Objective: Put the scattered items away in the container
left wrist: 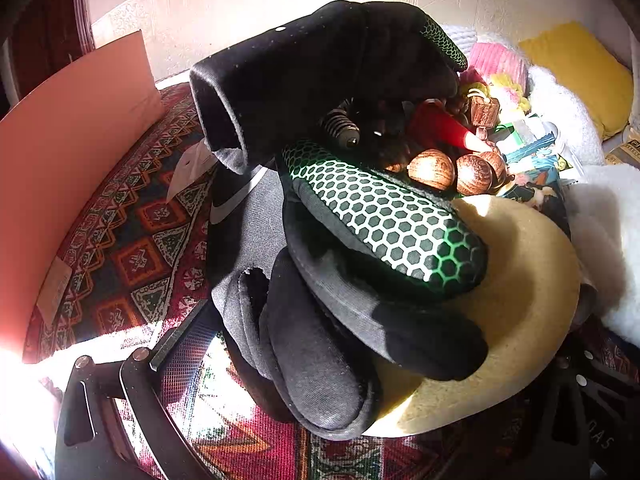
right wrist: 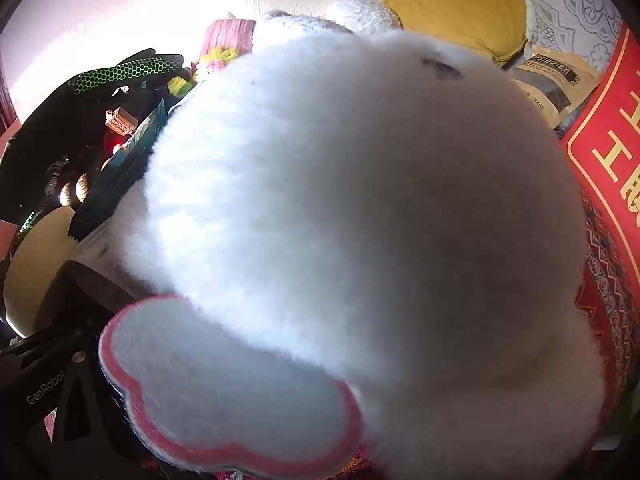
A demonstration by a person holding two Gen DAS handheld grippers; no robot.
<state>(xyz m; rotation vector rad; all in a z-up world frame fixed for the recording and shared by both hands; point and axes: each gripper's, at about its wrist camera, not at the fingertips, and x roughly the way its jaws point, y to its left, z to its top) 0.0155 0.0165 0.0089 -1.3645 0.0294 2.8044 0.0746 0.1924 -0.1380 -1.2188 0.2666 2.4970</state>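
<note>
Container mouth: heaped with black gloves point(left wrist: 320, 80), wooden beads point(left wrist: 432, 168) and a red cone point(left wrist: 444, 128).
Right approach: blocked by white plush toy point(right wrist: 340, 200).
Left side: patterned cloth point(left wrist: 132, 240) bare beside pink board point(left wrist: 72, 140).

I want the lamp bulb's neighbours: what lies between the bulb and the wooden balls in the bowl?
In the left wrist view, a red cone lies between the bulb and the wooden balls, above the honeycomb glove.
</note>
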